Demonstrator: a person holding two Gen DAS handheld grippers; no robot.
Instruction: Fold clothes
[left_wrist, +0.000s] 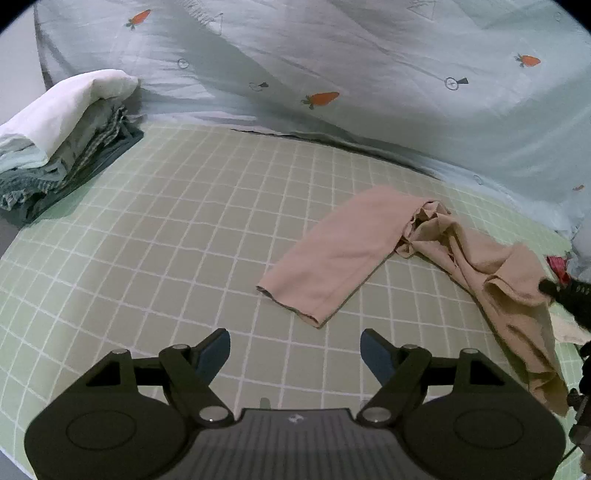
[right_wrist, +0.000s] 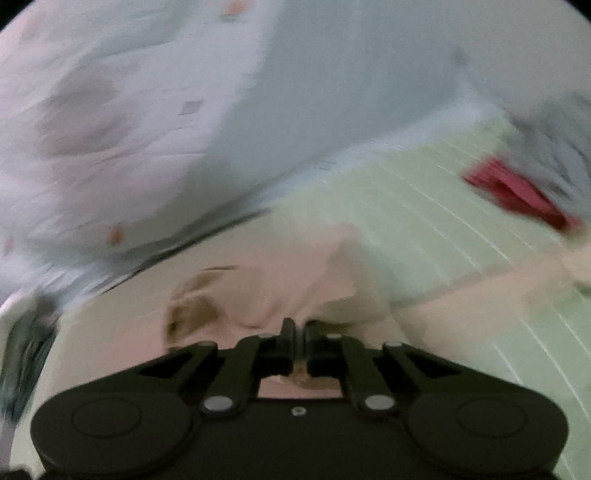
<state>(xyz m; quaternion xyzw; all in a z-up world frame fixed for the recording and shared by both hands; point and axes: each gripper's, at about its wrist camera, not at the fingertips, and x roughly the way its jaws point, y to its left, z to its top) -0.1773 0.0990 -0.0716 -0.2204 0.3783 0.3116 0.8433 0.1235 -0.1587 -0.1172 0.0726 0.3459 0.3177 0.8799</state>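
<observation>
Covering the bed is a pale green sheet (left_wrist: 177, 229) ruled with a white grid, lightly creased and taking up most of the left wrist view. Behind it a light blue quilt (left_wrist: 369, 55), printed with orange carrots and small line drawings, is heaped along the far side, its edge lying on the sheet. At the far left a stack of folded clothes (left_wrist: 62, 140) sits on the sheet: a white piece on top, grey, checked and dark teal layers below.

A beige garment (left_wrist: 343, 254) lies right of centre. One part is spread flat and smooth, angled toward the near side; the rest runs off to the right in a rumpled trail. A scrap of red fabric (left_wrist: 557, 266) shows at the right edge, next to the quilt.

The left gripper (left_wrist: 294, 350) hangs above bare sheet, near the flat end of the garment but apart from it, its jaws spread wide with nothing between them.

The right wrist view is heavily blurred. The right gripper (right_wrist: 299, 332) has its jaws pressed together on a pinch of the beige cloth, which bunches up just ahead of them. Green sheet, blue quilt and a red smear are all that can be made out beyond.
</observation>
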